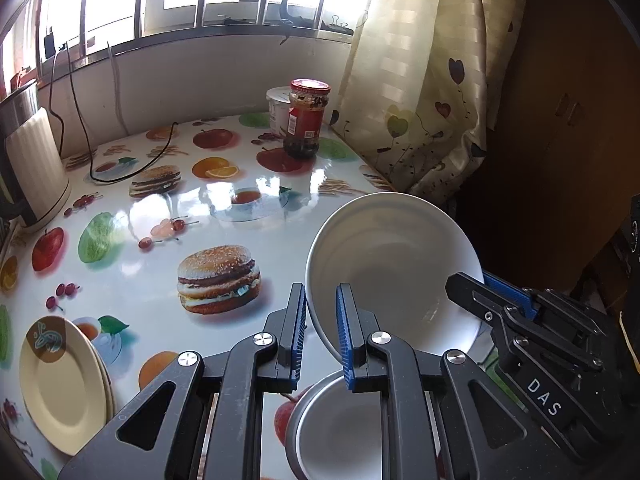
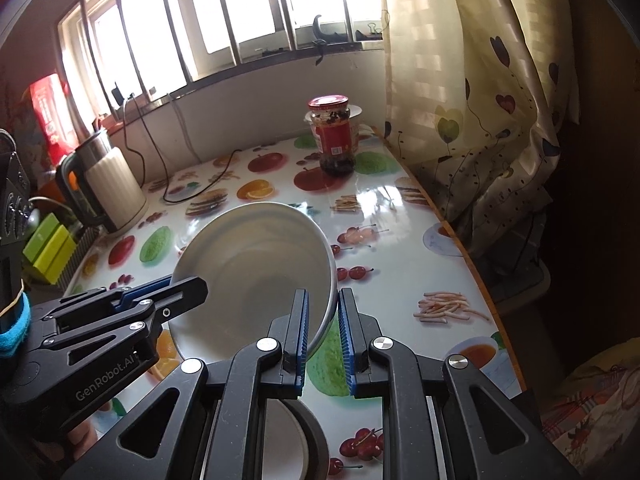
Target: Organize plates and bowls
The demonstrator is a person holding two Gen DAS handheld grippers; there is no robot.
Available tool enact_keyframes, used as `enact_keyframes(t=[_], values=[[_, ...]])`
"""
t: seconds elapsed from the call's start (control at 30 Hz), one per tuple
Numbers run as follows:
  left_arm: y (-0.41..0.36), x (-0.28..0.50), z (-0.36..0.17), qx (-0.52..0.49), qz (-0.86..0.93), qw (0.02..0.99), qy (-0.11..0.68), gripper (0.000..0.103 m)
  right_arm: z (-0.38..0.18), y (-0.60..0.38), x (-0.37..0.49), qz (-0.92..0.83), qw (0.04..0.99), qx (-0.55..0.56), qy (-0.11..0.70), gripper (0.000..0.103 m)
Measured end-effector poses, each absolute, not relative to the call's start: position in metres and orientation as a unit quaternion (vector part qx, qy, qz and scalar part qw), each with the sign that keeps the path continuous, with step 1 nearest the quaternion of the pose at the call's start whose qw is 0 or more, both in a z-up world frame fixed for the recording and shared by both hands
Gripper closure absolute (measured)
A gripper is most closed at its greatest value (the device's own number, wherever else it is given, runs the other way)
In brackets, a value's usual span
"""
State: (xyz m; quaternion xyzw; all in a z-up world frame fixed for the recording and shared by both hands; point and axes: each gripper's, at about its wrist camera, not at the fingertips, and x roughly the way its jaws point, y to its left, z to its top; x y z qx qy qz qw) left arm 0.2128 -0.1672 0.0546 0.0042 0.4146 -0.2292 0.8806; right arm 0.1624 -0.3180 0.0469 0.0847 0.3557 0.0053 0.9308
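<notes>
Left wrist view, near-left corner of counter: stack of cream plates (image 1: 60,384), top one with a teal motif on a brown patch at its rim.
Left edge of counter: ribbed cream kettle (image 1: 34,176) with a black cord (image 1: 132,168) looping across the fruit-and-burger print of the counter (image 1: 160,248).
Far edge of counter: red-lidded jar (image 1: 305,120) with dark contents, a white tub (image 1: 280,110) just behind it.
Left claw (image 1: 322,332): pinching the left rim of the white bowl (image 1: 392,264), one blue pad outside the wall, the other inside.
White bowl: held tilted above the counter near its right edge, open side facing the camera, nothing inside.
Grey bowl (image 1: 336,428): on the counter at the near edge, below the held bowl, partly hidden by the claw frame.
Right claw (image 1: 486,286): comes in from the right, clamped on the opposite rim of the white bowl.
Right of counter: cream curtain (image 1: 424,80) with heart prints.

Right wrist view, left side: left claw (image 2: 182,284) on the bowl's left rim; kettle (image 2: 108,184) beyond it at the counter's left edge.
Centre: white bowl (image 2: 256,268) held between both claws, clear of the counter (image 2: 400,248).
Right claw (image 2: 323,328): pads nearly together, pinching the bowl's right rim.
Near edge: grey bowl (image 2: 308,432) half hidden under the claw frame.
Far edge: jar (image 2: 334,136).
Right: curtain (image 2: 472,88).
</notes>
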Motion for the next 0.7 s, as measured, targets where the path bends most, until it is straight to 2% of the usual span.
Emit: enact_keyframes(t=[0.7], values=[[-0.15, 0.164, 0.043, 0.0, -0.236, 0.873, 0.426, 0.087, 0.043, -0.301, 0.099, 0.002, 0.931, 0.097, 0.351, 0.088]])
